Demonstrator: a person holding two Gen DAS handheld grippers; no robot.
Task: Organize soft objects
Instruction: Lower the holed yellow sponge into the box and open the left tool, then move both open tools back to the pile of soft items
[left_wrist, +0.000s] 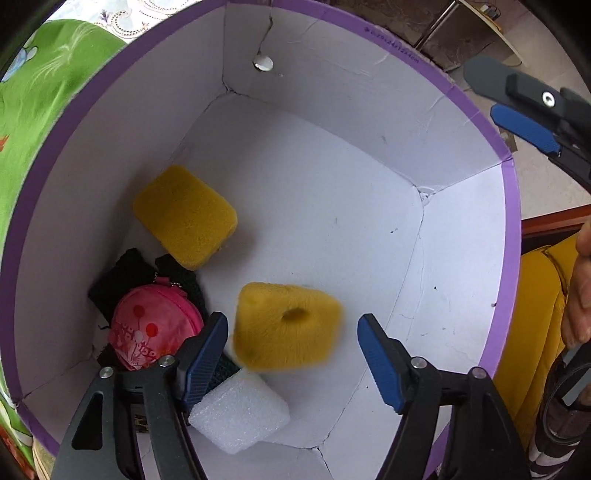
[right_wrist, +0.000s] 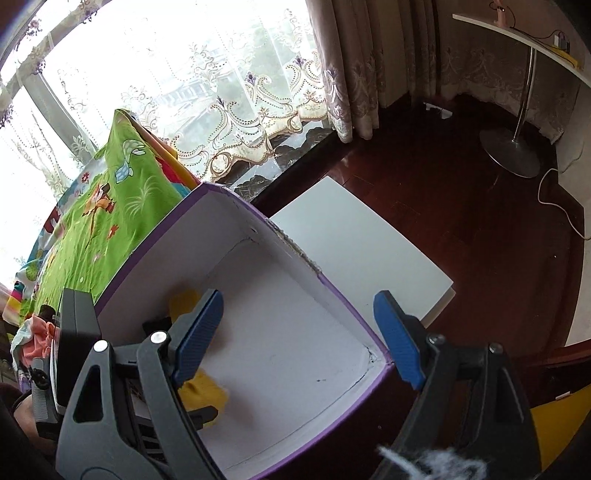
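Observation:
In the left wrist view I look down into a white box with a purple rim (left_wrist: 511, 206). My left gripper (left_wrist: 293, 350) hangs open inside it. A blurred yellow sponge (left_wrist: 286, 326) lies loose between its blue pads, touching neither. A second yellow sponge (left_wrist: 184, 216) rests on the box floor further in. A pink round pouch (left_wrist: 155, 328), a black knit piece (left_wrist: 125, 273) and a white foam block (left_wrist: 240, 413) crowd the near left corner. My right gripper (right_wrist: 297, 332) stands open and empty above the box's right corner (right_wrist: 380, 354).
A green patterned blanket (right_wrist: 110, 206) lies against the box's far side. A white board (right_wrist: 362, 240) lies on the dark wood floor to the right. A lamp base (right_wrist: 509, 151) and a white cable (right_wrist: 554, 199) are further off. A hand (left_wrist: 580, 295) shows at the right edge.

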